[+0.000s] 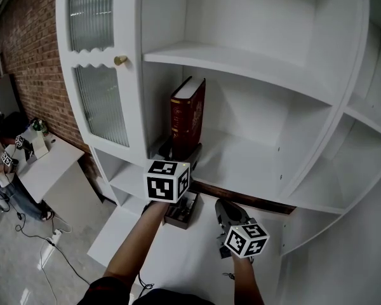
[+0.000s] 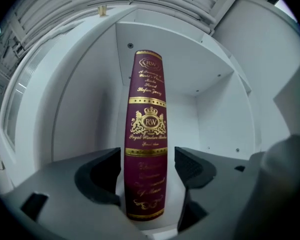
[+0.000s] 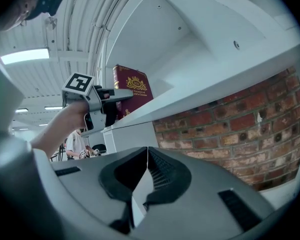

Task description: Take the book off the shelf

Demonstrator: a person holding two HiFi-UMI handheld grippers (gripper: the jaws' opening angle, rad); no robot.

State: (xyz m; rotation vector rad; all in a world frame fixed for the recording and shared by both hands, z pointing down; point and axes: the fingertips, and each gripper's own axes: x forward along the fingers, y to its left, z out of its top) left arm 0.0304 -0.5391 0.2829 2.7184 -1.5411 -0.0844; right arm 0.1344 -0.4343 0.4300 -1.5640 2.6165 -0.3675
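A thick maroon book (image 1: 188, 114) with gold lettering stands upright at the left end of the middle shelf (image 1: 254, 164) of a white cabinet. My left gripper (image 1: 180, 150) reaches in at the book's foot. In the left gripper view the spine (image 2: 147, 124) stands between the jaws of the left gripper (image 2: 147, 170), which is open, with a thin gap on the right side. My right gripper (image 1: 223, 207) hangs lower, in front of the shelf below, and the right gripper (image 3: 147, 156) is shut on nothing. From there the book (image 3: 132, 90) and the left gripper (image 3: 107, 104) show above the shelf board.
A ribbed glass door (image 1: 92, 62) with a brass knob (image 1: 120, 60) stands left of the book. A small dark box (image 1: 181, 212) lies on the lower shelf under my left arm. A brick wall (image 3: 225, 129) backs the cabinet. A person (image 1: 0, 164) and a table (image 1: 51, 167) are far left.
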